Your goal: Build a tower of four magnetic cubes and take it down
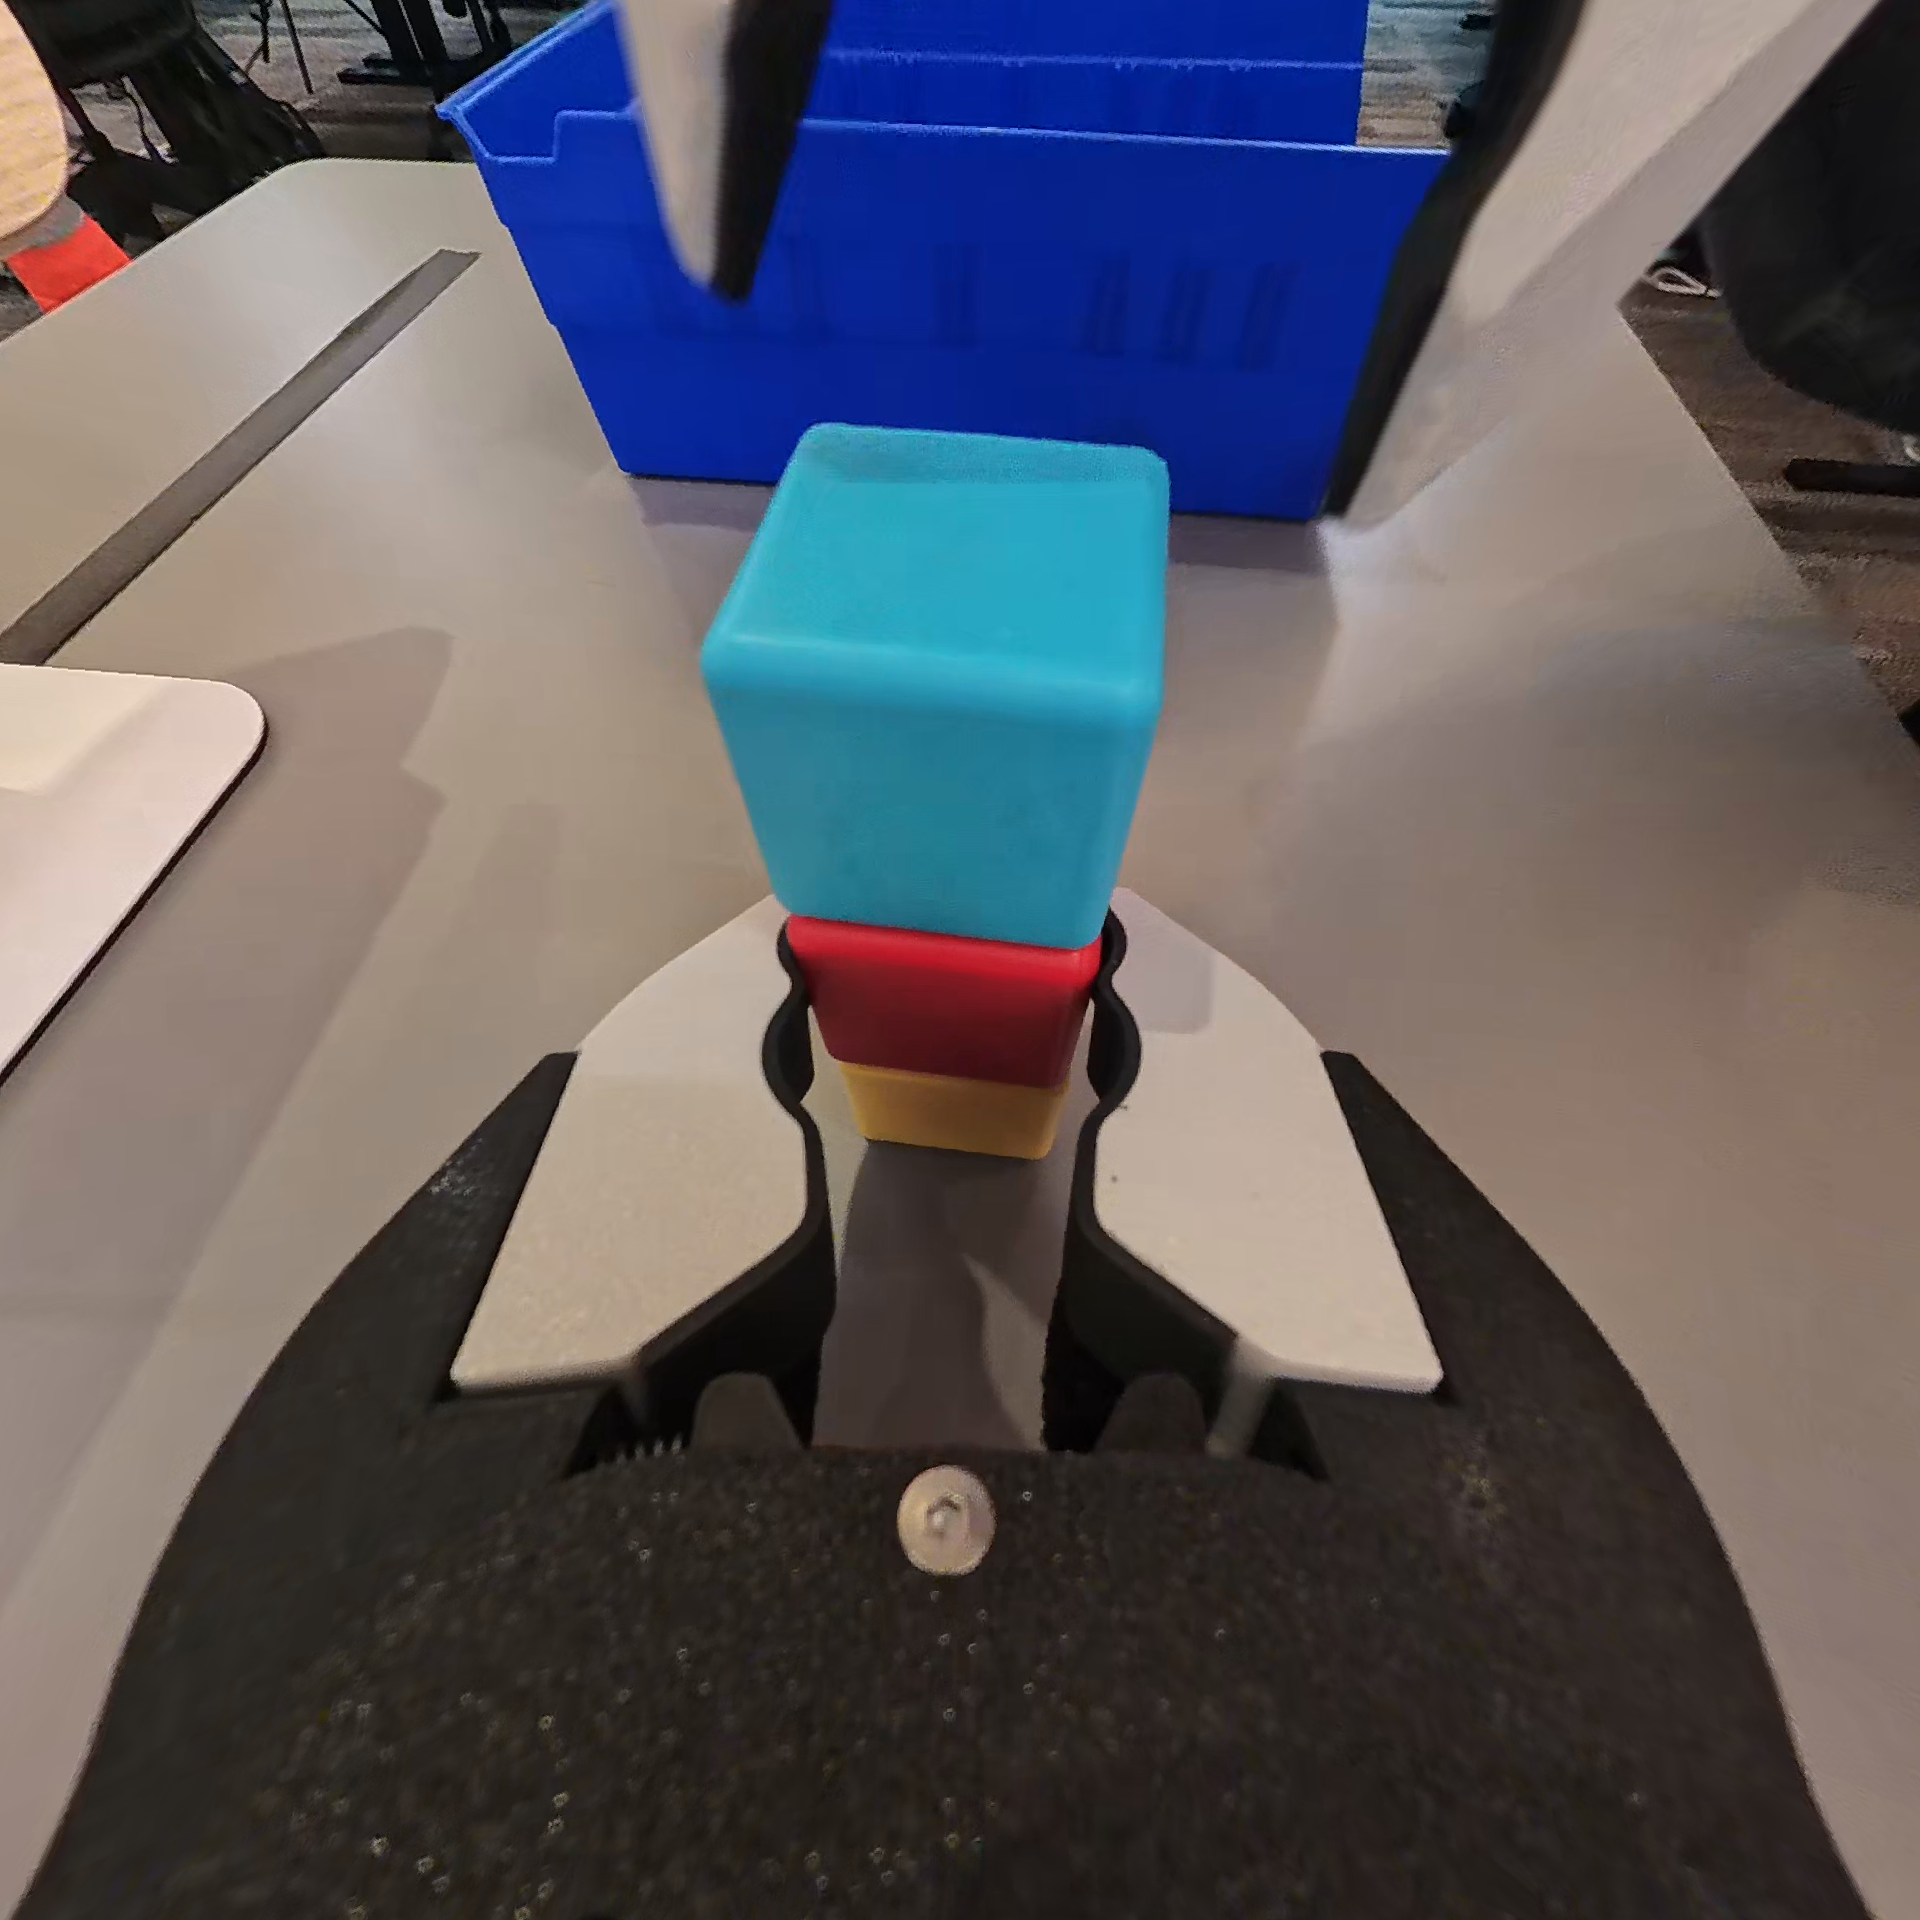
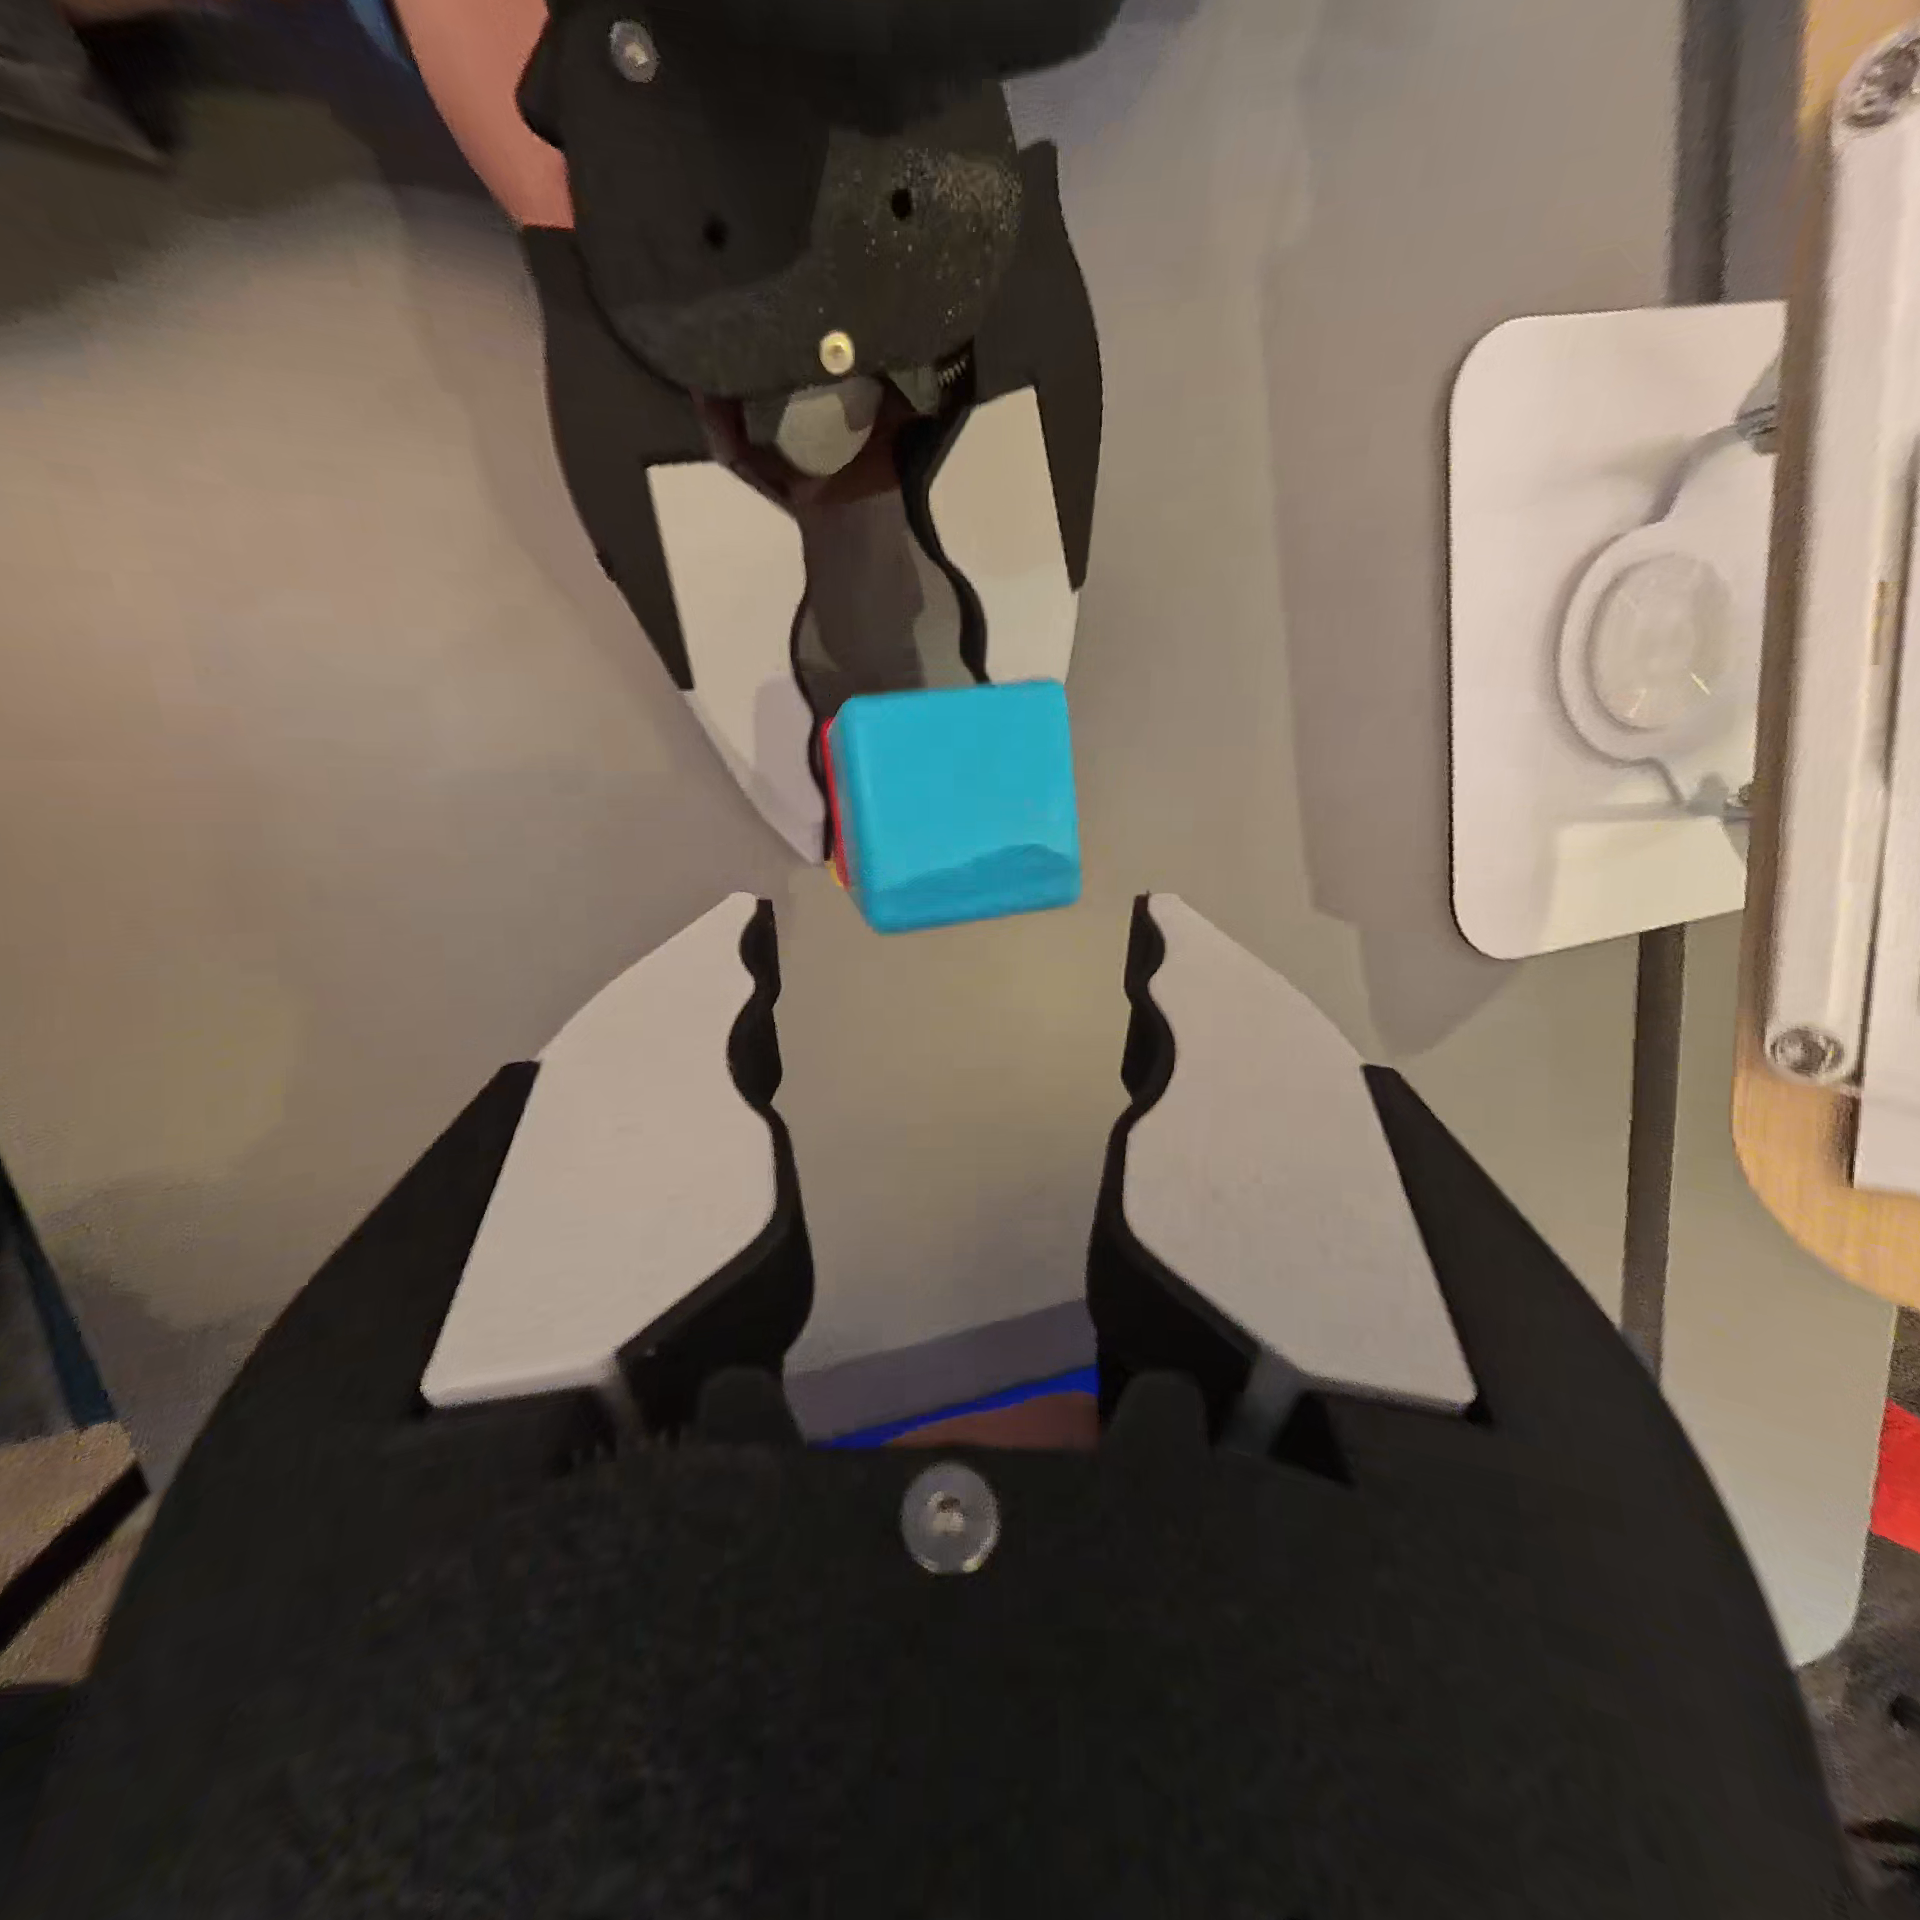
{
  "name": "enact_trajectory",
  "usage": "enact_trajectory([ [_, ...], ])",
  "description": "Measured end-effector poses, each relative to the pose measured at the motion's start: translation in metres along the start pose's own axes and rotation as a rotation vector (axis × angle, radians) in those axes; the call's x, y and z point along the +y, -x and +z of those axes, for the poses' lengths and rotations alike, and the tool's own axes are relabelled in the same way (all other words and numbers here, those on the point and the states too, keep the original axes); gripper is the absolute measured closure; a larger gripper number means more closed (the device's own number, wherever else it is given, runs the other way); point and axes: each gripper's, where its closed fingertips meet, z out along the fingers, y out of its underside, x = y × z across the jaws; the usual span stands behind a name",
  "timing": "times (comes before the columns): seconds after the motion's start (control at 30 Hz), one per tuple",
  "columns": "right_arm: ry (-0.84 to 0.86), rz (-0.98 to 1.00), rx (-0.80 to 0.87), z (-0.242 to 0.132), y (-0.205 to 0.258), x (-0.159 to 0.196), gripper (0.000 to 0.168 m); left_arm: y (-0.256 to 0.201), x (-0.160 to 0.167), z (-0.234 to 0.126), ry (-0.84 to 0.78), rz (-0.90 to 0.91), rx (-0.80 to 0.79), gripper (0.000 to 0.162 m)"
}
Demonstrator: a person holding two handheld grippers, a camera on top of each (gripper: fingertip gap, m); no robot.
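Note:
A tower of three cubes stands on the grey table (image 1: 416, 935): a yellow cube (image 1: 951, 1117) at the bottom, a red cube (image 1: 940, 1003) in the middle and a cyan cube (image 1: 935, 696) on top. My left gripper (image 1: 951, 961) is shut on the red cube, with a finger on each side of it. In the right wrist view I look down on the cyan cube (image 2: 956, 800), with the left gripper's fingers (image 2: 727, 582) behind it. My right gripper (image 2: 951, 914) is open and empty, just above and beside the tower's top. One of its fingers (image 1: 717, 156) hangs over the tower in the left wrist view.
A blue plastic bin (image 1: 987, 312) stands on the table right behind the tower. A white pad (image 1: 104, 810) lies at the left edge. In the right wrist view a white pad with a round fitting (image 2: 1610, 623) and a wooden board (image 2: 1787, 1143) lie to the right.

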Motion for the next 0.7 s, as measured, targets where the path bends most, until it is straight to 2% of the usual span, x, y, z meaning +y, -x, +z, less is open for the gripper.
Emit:
enact_trajectory([
  [0.2,0.153,-0.034,-0.102,0.028,0.001,-0.002,0.109,0.000,0.000,0.000,0.000,-0.001,0.003,0.112],
  [0.33,0.159,-0.055,-0.117,0.039,0.002,-0.001,0.118,-0.001,0.000,0.000,0.000,-0.001,0.006,0.112],
  [0.57,0.127,-0.057,-0.115,0.034,0.003,0.003,0.118,-0.006,-0.001,0.003,0.001,0.005,0.028,0.112],
  [0.7,0.015,-0.019,-0.054,-0.003,-0.012,-0.010,0.118,-0.007,-0.001,0.003,0.004,0.023,0.025,0.112],
])
